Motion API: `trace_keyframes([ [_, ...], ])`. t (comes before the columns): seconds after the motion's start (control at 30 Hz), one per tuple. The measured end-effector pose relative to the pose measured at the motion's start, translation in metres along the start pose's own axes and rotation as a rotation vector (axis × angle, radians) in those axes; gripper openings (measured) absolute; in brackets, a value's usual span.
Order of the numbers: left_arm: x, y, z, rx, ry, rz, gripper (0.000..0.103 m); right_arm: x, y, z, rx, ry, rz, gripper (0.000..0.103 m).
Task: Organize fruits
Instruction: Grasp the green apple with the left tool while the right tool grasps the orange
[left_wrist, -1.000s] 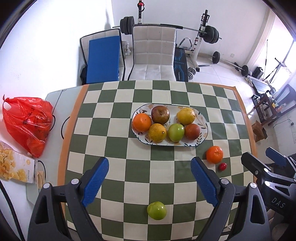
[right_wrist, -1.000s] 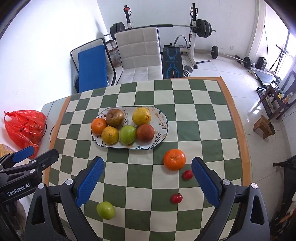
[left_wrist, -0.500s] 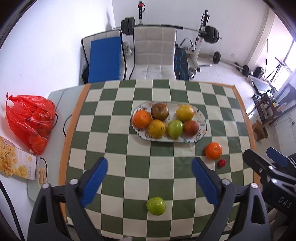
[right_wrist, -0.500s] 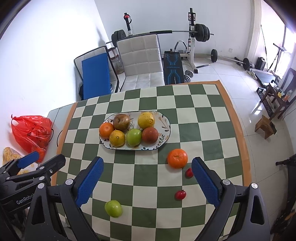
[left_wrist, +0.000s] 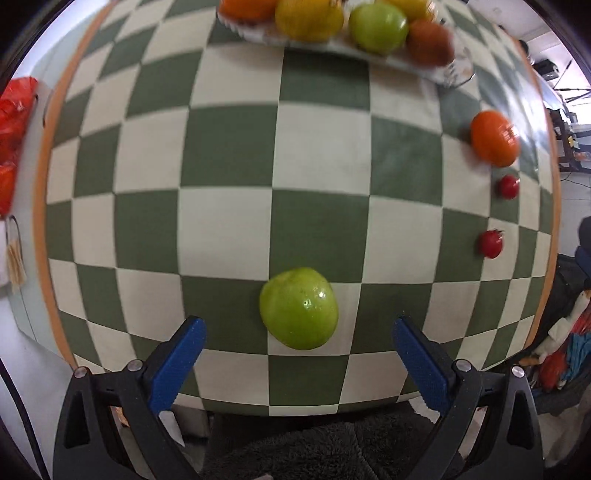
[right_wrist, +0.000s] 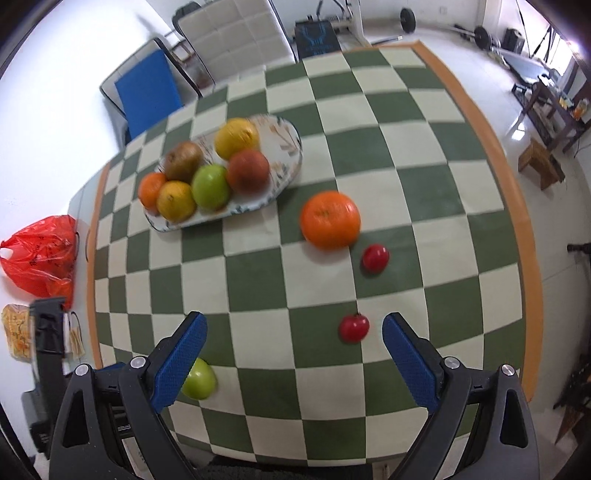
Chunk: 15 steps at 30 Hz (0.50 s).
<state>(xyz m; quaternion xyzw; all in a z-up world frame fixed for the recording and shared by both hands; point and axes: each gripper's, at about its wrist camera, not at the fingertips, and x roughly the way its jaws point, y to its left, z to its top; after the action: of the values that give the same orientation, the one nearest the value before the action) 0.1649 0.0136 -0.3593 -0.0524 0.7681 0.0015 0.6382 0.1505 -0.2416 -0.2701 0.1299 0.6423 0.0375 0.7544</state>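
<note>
The left gripper (left_wrist: 297, 363), fingers spread wide after just opening, hung over the round green apple (left_wrist: 298, 308) lying at six o'clock on the green-and-cream checked desk (left_wrist: 229, 155). The right gripper (right_wrist: 293, 354) was open too. Closing off-centre could roll the apple off the near edge.

Bright daylight from the right, strong fisheye bending at the edges, motion blur smearing the fruit.

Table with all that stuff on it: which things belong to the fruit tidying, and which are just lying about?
Part of the job:
- plate of fruit
- loose green apple
- loose orange
- two small red fruits

Just lying about:
- red plastic bag
- snack packet
- chairs
- weights
</note>
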Motion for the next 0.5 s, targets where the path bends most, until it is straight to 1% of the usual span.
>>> trace_keyframes([
  [0.13, 0.027, 0.002, 0.005, -0.044, 0.059, -0.020, 0.102, 0.020, -0.011, -0.003, 0.002, 0.049, -0.011, 0.098],
  [0.17, 0.033, 0.002, 0.007, -0.049, 0.071, -0.025, 0.099, 0.025, -0.013, -0.003, 0.003, 0.059, -0.010, 0.098],
  [0.2, 0.038, 0.002, 0.008, -0.050, 0.077, -0.027, 0.086, 0.028, -0.013, -0.002, 0.000, 0.064, -0.013, 0.098],
  [0.23, 0.041, 0.002, 0.009, -0.050, 0.078, -0.034, 0.075, 0.031, -0.014, 0.000, -0.005, 0.070, -0.020, 0.098],
  [0.27, 0.043, 0.001, 0.009, -0.047, 0.081, -0.024, 0.057, 0.034, -0.014, 0.002, -0.007, 0.074, -0.021, 0.098],
  [0.3, 0.043, 0.001, 0.008, -0.045, 0.070, -0.012, 0.055, 0.037, -0.014, 0.004, -0.012, 0.076, -0.022, 0.098],
  [0.43, 0.037, 0.001, 0.009, -0.045, 0.027, -0.007, 0.055, 0.041, -0.012, 0.017, -0.024, 0.078, -0.026, 0.098],
  [0.5, 0.032, -0.002, 0.015, -0.043, 0.005, -0.004, 0.055, 0.046, -0.016, 0.031, -0.012, 0.073, -0.026, 0.098],
])
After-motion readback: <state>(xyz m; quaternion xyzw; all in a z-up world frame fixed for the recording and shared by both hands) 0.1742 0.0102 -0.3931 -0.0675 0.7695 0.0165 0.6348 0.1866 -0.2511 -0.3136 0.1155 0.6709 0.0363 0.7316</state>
